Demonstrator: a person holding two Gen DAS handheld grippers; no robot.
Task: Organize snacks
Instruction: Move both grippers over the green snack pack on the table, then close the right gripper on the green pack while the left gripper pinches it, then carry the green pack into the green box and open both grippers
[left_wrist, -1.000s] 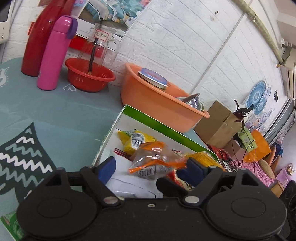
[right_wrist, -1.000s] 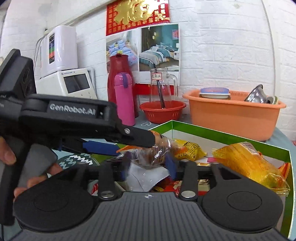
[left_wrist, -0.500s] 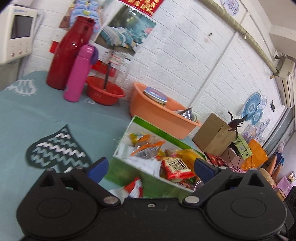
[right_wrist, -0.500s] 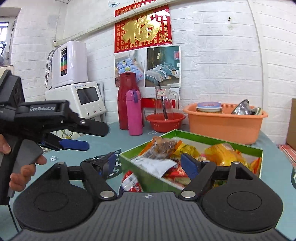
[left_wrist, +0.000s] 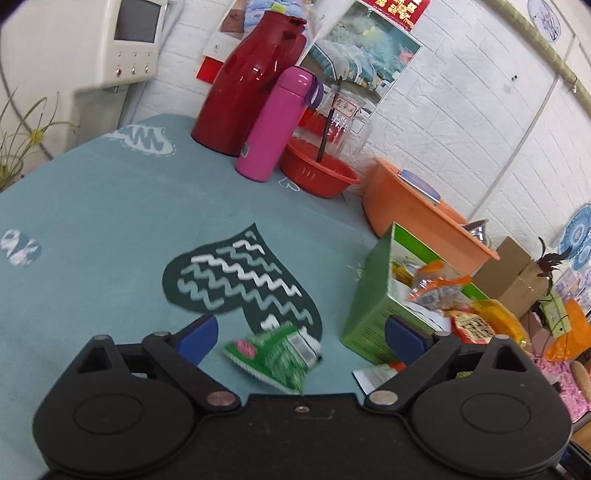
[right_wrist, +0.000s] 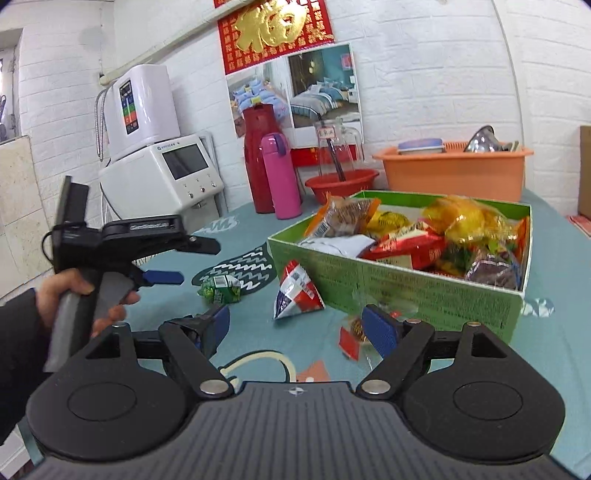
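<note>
A green cardboard box (right_wrist: 406, 291) (left_wrist: 373, 306) full of snack packets stands on the teal tablecloth. A green snack packet (left_wrist: 277, 352) (right_wrist: 219, 290) lies loose on the cloth, just ahead of my open left gripper (left_wrist: 299, 332), between the lines of its fingers. A red, white and blue packet (right_wrist: 295, 291) leans near the box's front wall. A small clear-wrapped snack (right_wrist: 352, 330) lies by the right finger of my open right gripper (right_wrist: 299, 325). The left gripper (right_wrist: 162, 258), held in a person's hand, also shows in the right wrist view, empty.
At the back stand a red thermos (left_wrist: 251, 81), a pink bottle (left_wrist: 277, 122), a red bowl (left_wrist: 317, 173) with a glass jar, and an orange tub (right_wrist: 454, 170). White appliances (right_wrist: 162, 173) sit at the left. A cream loop (right_wrist: 258, 360) lies near my right gripper.
Both grippers have drawn back from over the box and opened. The orange-edged packet they held now lies in the box. My left gripper swung left and now faces the green packet.
</note>
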